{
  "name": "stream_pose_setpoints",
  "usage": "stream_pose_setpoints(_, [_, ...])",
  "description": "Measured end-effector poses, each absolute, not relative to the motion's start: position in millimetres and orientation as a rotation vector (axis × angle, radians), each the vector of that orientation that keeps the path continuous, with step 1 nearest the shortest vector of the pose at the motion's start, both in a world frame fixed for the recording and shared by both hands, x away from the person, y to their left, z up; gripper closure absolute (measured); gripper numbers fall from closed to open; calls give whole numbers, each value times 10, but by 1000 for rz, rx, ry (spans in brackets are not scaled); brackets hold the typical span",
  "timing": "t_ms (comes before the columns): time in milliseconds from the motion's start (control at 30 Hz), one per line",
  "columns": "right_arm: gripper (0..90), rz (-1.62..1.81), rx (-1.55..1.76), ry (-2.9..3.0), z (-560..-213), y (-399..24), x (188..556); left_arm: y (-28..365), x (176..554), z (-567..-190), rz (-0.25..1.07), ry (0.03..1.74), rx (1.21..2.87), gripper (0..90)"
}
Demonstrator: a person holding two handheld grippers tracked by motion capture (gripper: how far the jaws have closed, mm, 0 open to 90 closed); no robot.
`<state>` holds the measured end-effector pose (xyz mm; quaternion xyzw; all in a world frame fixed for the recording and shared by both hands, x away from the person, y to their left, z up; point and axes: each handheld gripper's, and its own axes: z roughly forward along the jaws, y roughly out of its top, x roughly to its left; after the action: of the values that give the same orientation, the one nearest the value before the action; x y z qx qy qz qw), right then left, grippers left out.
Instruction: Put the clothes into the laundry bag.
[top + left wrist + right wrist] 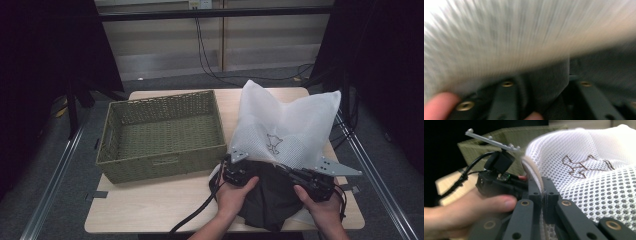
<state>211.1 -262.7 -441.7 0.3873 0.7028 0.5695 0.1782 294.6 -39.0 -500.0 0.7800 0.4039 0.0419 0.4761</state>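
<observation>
A white mesh bag (285, 125) with a brown emblem lies on the right half of the table, its mouth toward me. A dark garment (272, 200) bulges out of that mouth. My right gripper (294, 172) is at the mouth's right side; in the right gripper view it (544, 186) is shut on the bag's rolled edge (534, 171). My left gripper (237, 167) sits at the mouth's left side. In the blurred left gripper view its jaws (546, 77) stand apart with grey fabric between them and the mesh bag (524, 37) close above.
An empty olive woven basket (160, 100) stands on the left half of the wooden table (150, 205). A black cable (195, 217) trails from the left gripper off the front edge. Dark stands and cables flank the table.
</observation>
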Motion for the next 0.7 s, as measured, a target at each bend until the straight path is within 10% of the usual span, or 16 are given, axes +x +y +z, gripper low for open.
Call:
stream_pose_setpoints(133, [873,1591,1168,1974,-4523,-2710,2185,-308,2788,-4826,129,825,2003,225])
stream_pose_setpoints(433, [873,1593,1185,1967,-4528,-2699,2219,-156,2499,-4783,40,660,2212,24])
stream_pose_setpoints(533, [872,1596,1180,1978,-4533,-2653,2227,-221,2466,-4921,41,659,2301,63])
stream_pose_setpoints(700, [872,1598,1187,1989,-4553,-2623,2234,-256,2430,-4926,197,693,2276,556])
